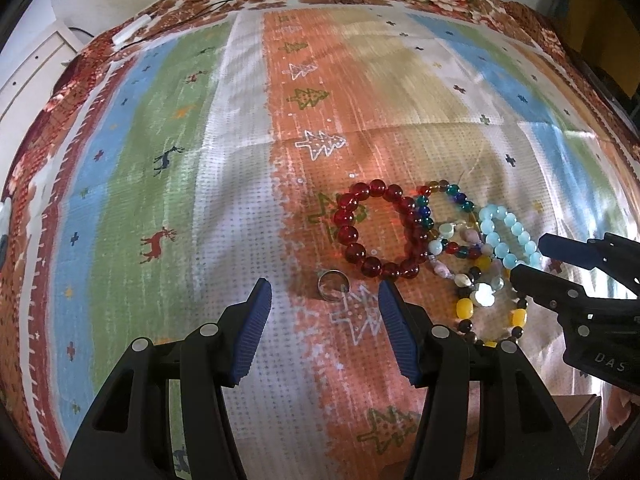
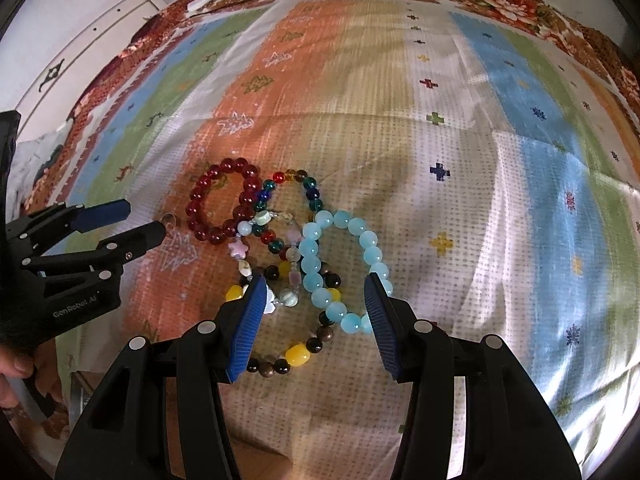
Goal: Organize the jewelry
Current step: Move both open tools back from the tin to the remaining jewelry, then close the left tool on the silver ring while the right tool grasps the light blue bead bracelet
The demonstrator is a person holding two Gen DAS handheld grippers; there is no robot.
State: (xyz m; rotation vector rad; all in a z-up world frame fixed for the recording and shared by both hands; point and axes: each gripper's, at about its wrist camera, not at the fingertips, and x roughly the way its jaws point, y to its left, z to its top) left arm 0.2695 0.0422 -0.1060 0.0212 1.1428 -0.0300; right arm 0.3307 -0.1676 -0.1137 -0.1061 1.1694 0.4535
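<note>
Hovering over a tangle of bead bracelets, both grippers open-jawed and empty.

The red bracelet (image 1: 378,230), light blue bracelet (image 2: 344,270), multicolour strand (image 2: 294,196) and yellow-and-dark strand (image 2: 298,354) lie overlapped on the patterned cloth (image 1: 160,160), a small silver ring (image 1: 332,286) just beside them. The left gripper (image 1: 325,316) frames the ring, the right gripper (image 2: 314,312) straddles the blue beads. No box or tray shows; sorting looks barely begun, everything left to separate.

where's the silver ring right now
In the left wrist view the silver ring lies on the patterned cloth, between the open left tool's fingertips, just below-left of the red bead bracelet.
</note>
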